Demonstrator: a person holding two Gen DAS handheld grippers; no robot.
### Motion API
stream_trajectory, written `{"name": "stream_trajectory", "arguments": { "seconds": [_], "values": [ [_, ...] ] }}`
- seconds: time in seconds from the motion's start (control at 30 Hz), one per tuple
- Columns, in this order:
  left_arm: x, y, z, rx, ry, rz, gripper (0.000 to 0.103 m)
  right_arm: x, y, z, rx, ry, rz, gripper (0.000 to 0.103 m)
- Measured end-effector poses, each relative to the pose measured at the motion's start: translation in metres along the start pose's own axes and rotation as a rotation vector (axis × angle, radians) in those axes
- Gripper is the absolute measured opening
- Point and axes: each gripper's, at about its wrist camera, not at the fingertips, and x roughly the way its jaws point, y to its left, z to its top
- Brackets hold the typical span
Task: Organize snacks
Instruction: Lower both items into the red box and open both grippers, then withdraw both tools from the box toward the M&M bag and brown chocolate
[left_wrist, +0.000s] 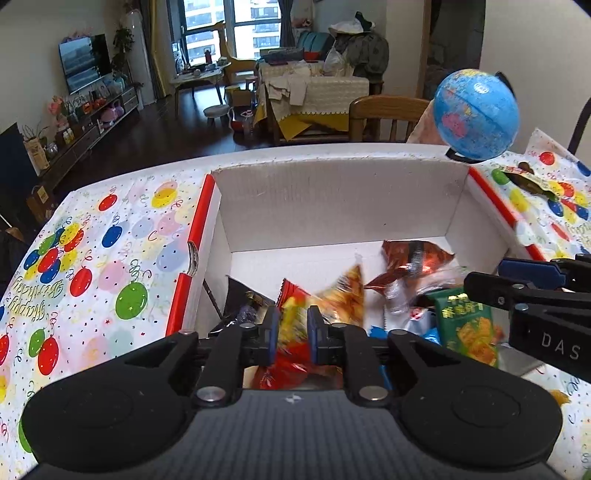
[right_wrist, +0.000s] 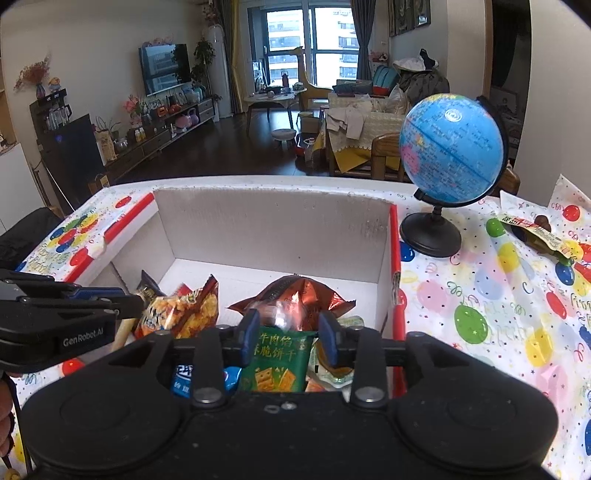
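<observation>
Cardboard box (right_wrist: 273, 221) of snack packets: left gripper (left_wrist: 290, 334) jaws clenched on red-yellow packet (left_wrist: 291, 325); right gripper (right_wrist: 288, 338) jaws released over green cracker packet (right_wrist: 277, 363).

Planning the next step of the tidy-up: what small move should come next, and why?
Probably lift the right gripper out of the box and toward the snack packet on the tablecloth beside the globe; it seems the only snack outside.

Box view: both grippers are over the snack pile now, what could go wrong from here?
The left gripper and right gripper work close together over the box, so they could collide. The globe stands just beyond the box's right wall; a wide swing toward the stray packet might topple it.
</observation>
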Motion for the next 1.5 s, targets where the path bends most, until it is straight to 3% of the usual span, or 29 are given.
{"name": "stream_trajectory", "arguments": {
  "seconds": [0.37, 0.5, 0.57, 0.7, 0.83, 1.07, 1.23, 1.4, 1.5],
  "values": [
    [-0.045, -0.003, -0.009, -0.035, -0.058, -0.028, 0.018, -0.046, 0.0, -0.005, 0.009, -0.061, 0.002, 0.052],
    [-0.065, -0.005, -0.014, -0.051, -0.084, -0.049, 0.032, -0.064, 0.001, -0.007, 0.011, -0.086, 0.004, 0.054],
    [-0.076, -0.006, -0.018, -0.053, -0.1, -0.059, 0.038, -0.074, 0.001, -0.009, 0.013, -0.1, 0.005, 0.061],
    [-0.095, -0.011, -0.027, -0.049, -0.133, -0.076, 0.054, -0.092, 0.0, -0.015, 0.013, -0.121, 0.006, 0.065],
    [-0.112, -0.019, -0.037, -0.035, -0.146, -0.096, 0.054, -0.108, -0.004, -0.024, 0.027, -0.133, 0.013, 0.077],
    [-0.134, -0.034, -0.058, -0.028, -0.167, -0.131, 0.054, -0.135, -0.01, -0.046, 0.017, -0.153, 0.009, 0.088],
    [-0.144, -0.046, -0.075, -0.019, -0.175, -0.151, 0.057, -0.146, -0.019, -0.063, 0.029, -0.148, 0.01, 0.09],
    [-0.149, -0.057, -0.093, -0.018, -0.185, -0.164, 0.068, -0.153, -0.025, -0.082, 0.038, -0.139, 0.019, 0.091],
    [-0.149, -0.064, -0.103, -0.022, -0.185, -0.17, 0.07, -0.156, -0.03, -0.094, 0.039, -0.136, 0.022, 0.093]
  ]
}}
